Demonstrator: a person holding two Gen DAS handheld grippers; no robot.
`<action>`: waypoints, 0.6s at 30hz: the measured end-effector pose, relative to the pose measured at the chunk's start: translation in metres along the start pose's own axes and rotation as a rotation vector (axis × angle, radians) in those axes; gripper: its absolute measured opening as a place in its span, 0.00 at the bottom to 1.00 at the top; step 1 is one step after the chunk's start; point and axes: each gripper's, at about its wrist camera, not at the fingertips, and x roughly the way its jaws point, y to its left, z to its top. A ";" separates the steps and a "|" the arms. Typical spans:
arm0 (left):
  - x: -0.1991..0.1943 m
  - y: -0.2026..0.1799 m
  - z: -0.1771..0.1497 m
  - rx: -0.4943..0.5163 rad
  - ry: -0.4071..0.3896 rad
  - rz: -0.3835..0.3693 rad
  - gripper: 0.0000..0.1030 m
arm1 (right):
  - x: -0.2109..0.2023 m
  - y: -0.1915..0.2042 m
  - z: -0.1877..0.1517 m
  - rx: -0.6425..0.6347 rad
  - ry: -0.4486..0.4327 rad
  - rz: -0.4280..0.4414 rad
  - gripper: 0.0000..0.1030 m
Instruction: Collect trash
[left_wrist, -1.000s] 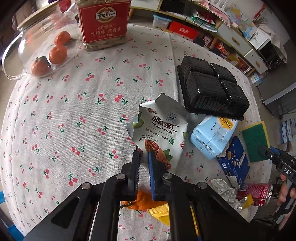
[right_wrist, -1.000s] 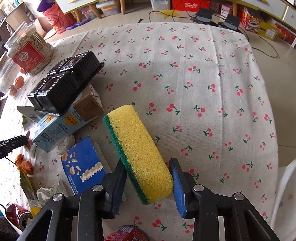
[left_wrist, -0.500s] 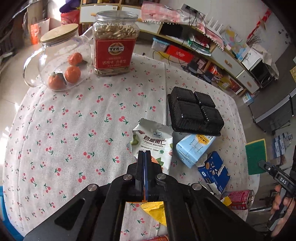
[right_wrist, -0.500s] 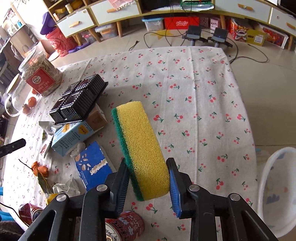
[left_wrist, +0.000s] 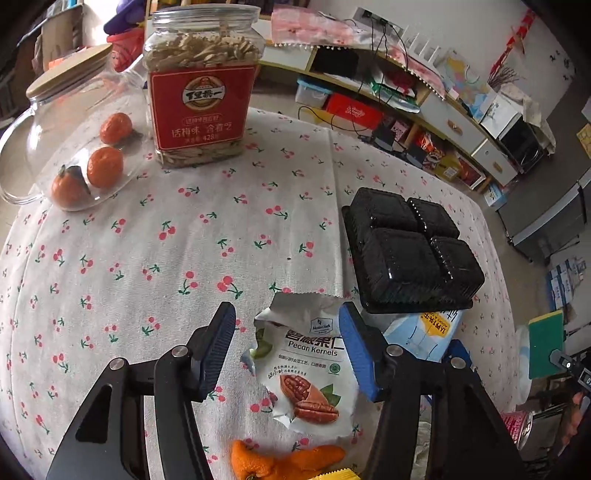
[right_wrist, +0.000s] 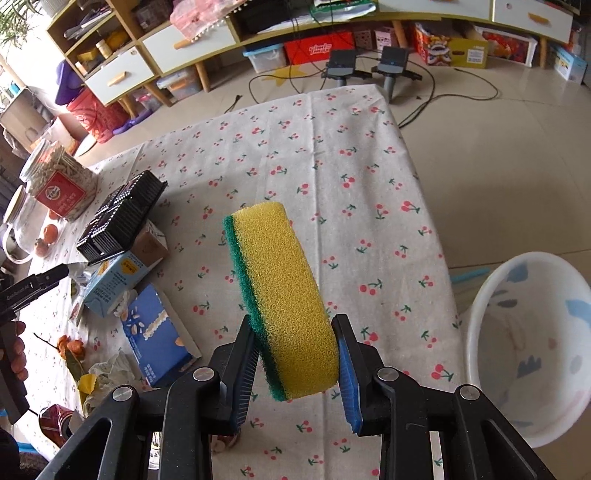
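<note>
My left gripper (left_wrist: 288, 349) is open, its jaws on either side of a torn white pecan-kernel packet (left_wrist: 306, 365) lying on the cherry-print tablecloth. Orange peel (left_wrist: 284, 459) lies just below the packet. My right gripper (right_wrist: 297, 360) is shut on a yellow and green sponge (right_wrist: 280, 291) and holds it above the table's right side. A light-blue carton (right_wrist: 114, 278), a blue snack box (right_wrist: 157, 334), crumpled wrappers (right_wrist: 105, 376) and a red can (right_wrist: 55, 424) lie on the table's left part.
A black plastic tray (left_wrist: 410, 251) sits right of the packet. A seed jar (left_wrist: 201, 85) and a glass jug with oranges (left_wrist: 74, 136) stand at the back. A white plastic bin (right_wrist: 528, 343) stands on the floor beside the table's right edge.
My left gripper was shut, rose, then came back down and opened around the pecan packet. My right gripper lifted the sponge higher and drew back toward the table's right edge near the bin.
</note>
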 end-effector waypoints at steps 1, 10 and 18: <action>0.006 -0.003 -0.001 0.015 0.015 0.007 0.43 | 0.001 -0.002 0.000 0.002 0.003 -0.003 0.34; 0.016 -0.021 -0.017 0.118 0.060 0.075 0.01 | 0.003 -0.019 -0.003 0.028 0.015 -0.020 0.34; -0.026 -0.014 -0.022 0.063 -0.020 0.049 0.00 | -0.011 -0.042 -0.009 0.063 -0.007 -0.024 0.34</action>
